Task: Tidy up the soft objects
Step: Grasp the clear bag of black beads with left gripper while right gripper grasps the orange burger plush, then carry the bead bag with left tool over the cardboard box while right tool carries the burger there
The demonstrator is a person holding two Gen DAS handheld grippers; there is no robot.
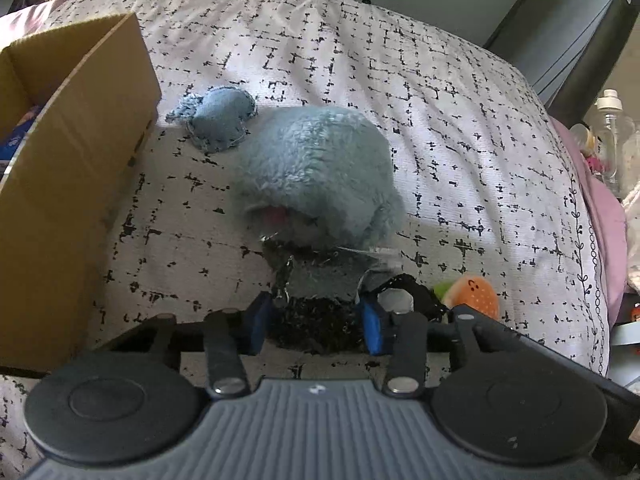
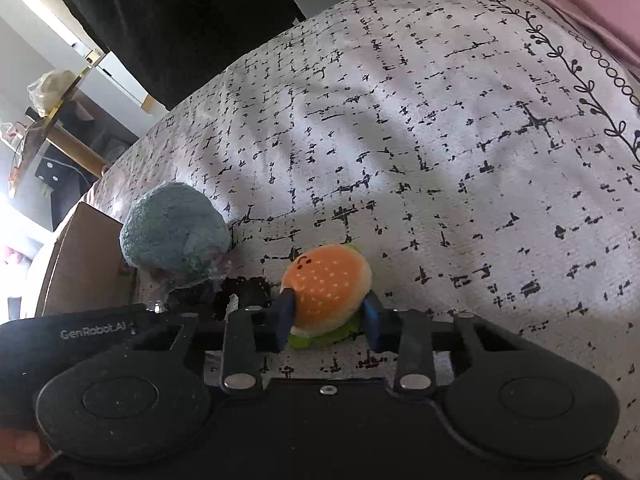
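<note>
Pads of my right gripper (image 2: 330, 316) press both sides of the burger plush (image 2: 326, 286), pinching it low in the centre of the right view, where it sits on the patterned blanket (image 2: 440, 140). My left gripper (image 1: 318, 320) has its blue pads set against the dark lower part of the blue plush (image 1: 316, 168), at bottom centre of the left view, so it is closed on that toy. The toy's fluffy body bulges upward to mid-frame. Just beyond it, at upper left of centre, lies a small denim-blue toy (image 1: 220, 116), touching or nearly touching it. A cardboard box (image 1: 76, 152) stands open along the left edge, near both. The burger shows again at lower right of the left view, beside the left gripper.
</note>
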